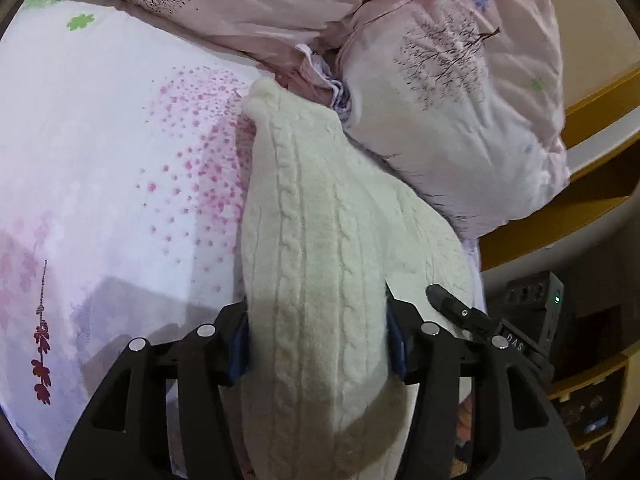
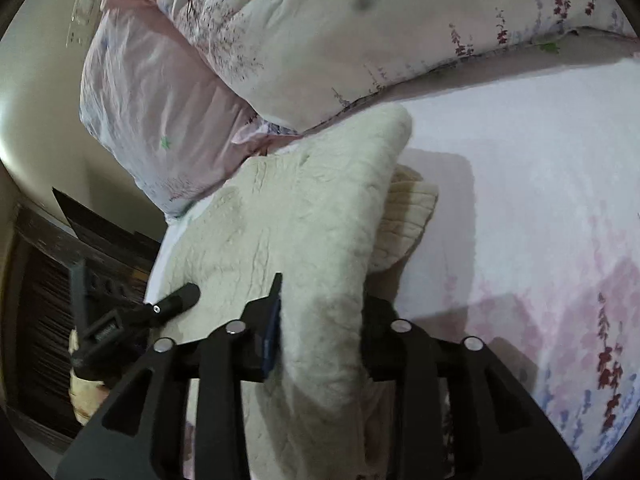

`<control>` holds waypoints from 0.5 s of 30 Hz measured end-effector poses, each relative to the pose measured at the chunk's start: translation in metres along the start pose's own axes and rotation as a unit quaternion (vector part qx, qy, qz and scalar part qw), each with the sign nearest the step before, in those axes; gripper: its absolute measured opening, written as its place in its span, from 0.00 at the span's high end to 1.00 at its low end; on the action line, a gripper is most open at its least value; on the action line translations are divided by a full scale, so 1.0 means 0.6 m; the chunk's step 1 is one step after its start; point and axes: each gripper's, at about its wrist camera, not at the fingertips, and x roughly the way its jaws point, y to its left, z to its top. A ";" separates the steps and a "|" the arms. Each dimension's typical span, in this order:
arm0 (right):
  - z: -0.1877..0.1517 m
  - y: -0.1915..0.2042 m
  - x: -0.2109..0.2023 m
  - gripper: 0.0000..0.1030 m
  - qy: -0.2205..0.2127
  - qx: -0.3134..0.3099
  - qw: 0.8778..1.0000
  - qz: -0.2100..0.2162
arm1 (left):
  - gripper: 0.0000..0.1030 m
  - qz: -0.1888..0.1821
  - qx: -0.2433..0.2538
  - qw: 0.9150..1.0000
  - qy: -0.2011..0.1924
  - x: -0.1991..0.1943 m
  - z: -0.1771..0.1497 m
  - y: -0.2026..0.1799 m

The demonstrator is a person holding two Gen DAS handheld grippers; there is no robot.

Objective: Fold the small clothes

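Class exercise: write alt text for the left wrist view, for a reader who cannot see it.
A cream cable-knit garment is clamped in the left gripper and stretches away across a white floral bedsheet. A pink pillow lies beside its far end, and the right gripper shows at the garment's right edge.

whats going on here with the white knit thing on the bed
A person is folding a cream cable-knit sweater on a bed with a floral sheet, using two handheld grippers. The left gripper and the right gripper each have a bunched fold of the knit between their jaws, with the rest of the garment draped forward toward the pink pillows. A ribbed cuff or hem sticks out from under the fold. The fold is not yet laid flat.
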 end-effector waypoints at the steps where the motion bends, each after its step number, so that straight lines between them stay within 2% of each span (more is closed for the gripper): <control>1: 0.003 -0.001 -0.006 0.61 -0.003 0.001 1.000 -0.001 | 0.44 0.004 0.006 1.000 -0.001 -0.005 -0.002 -0.001; 5: 0.025 -0.012 -0.021 0.58 -0.027 0.018 0.999 -0.013 | 0.38 0.016 0.024 1.000 -0.005 -0.001 -0.003 -0.010; 6: 0.031 -0.014 -0.019 0.62 -0.030 0.021 0.999 -0.019 | 0.36 0.017 0.023 1.000 -0.007 -0.002 -0.005 -0.003; 7: 0.034 -0.014 -0.011 0.75 -0.031 0.018 0.999 -0.027 | 0.36 0.011 0.019 1.000 -0.012 0.001 -0.002 0.000; 8: 0.035 -0.017 -0.005 0.82 -0.028 0.007 0.999 -0.046 | 0.36 0.010 0.018 1.000 -0.013 0.001 -0.002 0.001; 11: 0.035 -0.014 0.002 0.84 -0.036 -0.017 0.996 -0.084 | 0.35 0.025 0.025 0.999 -0.010 -0.012 -0.006 0.006; 13: 0.035 -0.005 -0.004 0.83 -0.040 -0.024 0.995 -0.088 | 0.35 0.031 0.023 0.999 -0.010 -0.021 -0.012 0.002; 15: 0.027 -0.004 -0.023 0.74 -0.042 -0.026 0.995 -0.086 | 0.35 0.033 0.025 0.999 -0.010 -0.034 -0.019 0.000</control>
